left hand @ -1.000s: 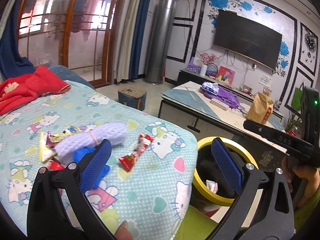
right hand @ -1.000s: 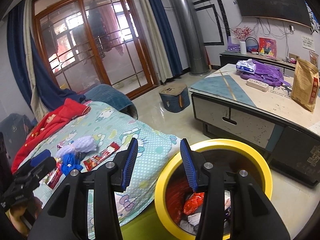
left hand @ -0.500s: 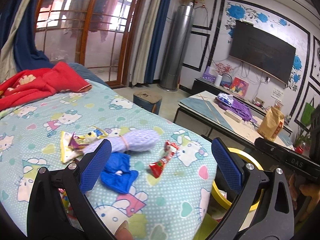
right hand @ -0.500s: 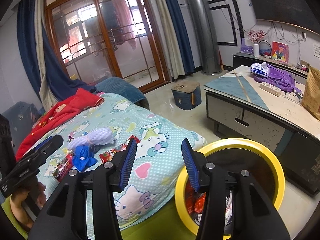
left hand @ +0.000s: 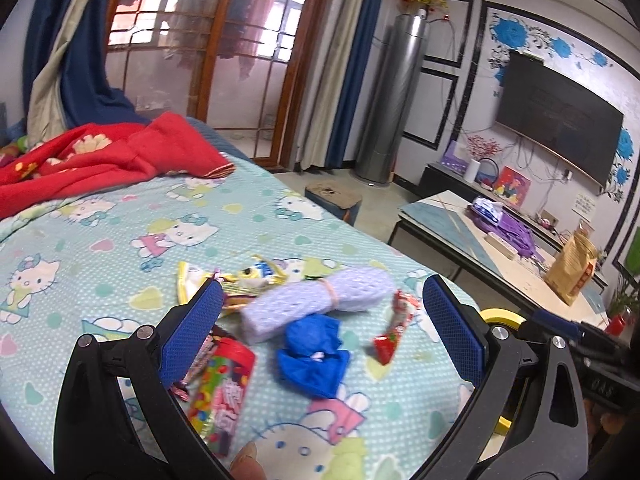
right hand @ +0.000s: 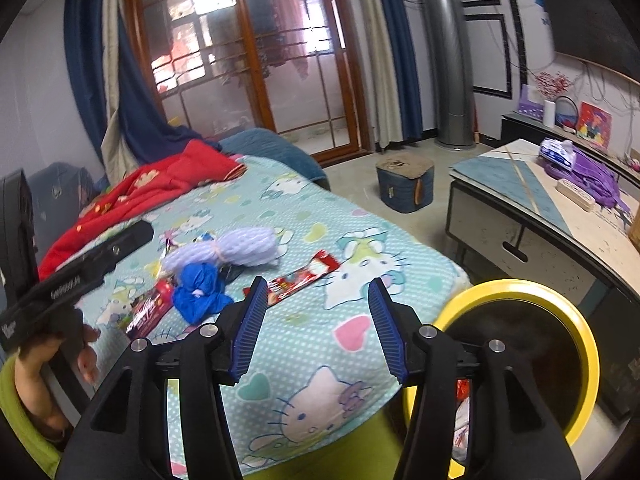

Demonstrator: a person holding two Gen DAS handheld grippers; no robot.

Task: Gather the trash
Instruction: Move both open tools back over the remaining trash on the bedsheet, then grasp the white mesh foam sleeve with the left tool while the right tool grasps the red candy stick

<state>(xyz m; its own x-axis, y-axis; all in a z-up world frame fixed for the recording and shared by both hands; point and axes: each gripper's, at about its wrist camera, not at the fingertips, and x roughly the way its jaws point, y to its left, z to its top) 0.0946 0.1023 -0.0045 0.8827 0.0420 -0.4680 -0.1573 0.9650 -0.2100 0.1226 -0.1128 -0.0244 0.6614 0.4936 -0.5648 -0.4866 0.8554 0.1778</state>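
A lived-in home, and this is its living room. A wall-mounted television [left hand: 558,120] hangs on a wall painted with blue flowers [left hand: 510,34], above a low dark media unit [left hand: 448,178] crowded with ornaments. A long coffee table [right hand: 532,216] carries a purple bag [right hand: 588,178] and a power strip [right hand: 574,200]. A tall silver floor air conditioner [right hand: 448,60] stands by blue curtains [right hand: 400,52] and a wood-framed glass door [right hand: 256,60]. Nearest, a sofa or daybed under a cartoon-cat sheet [left hand: 100,240], with a red blanket [left hand: 104,160] bunched up at its far end. A small blue stool [right hand: 406,182] sits on the tiled floor.
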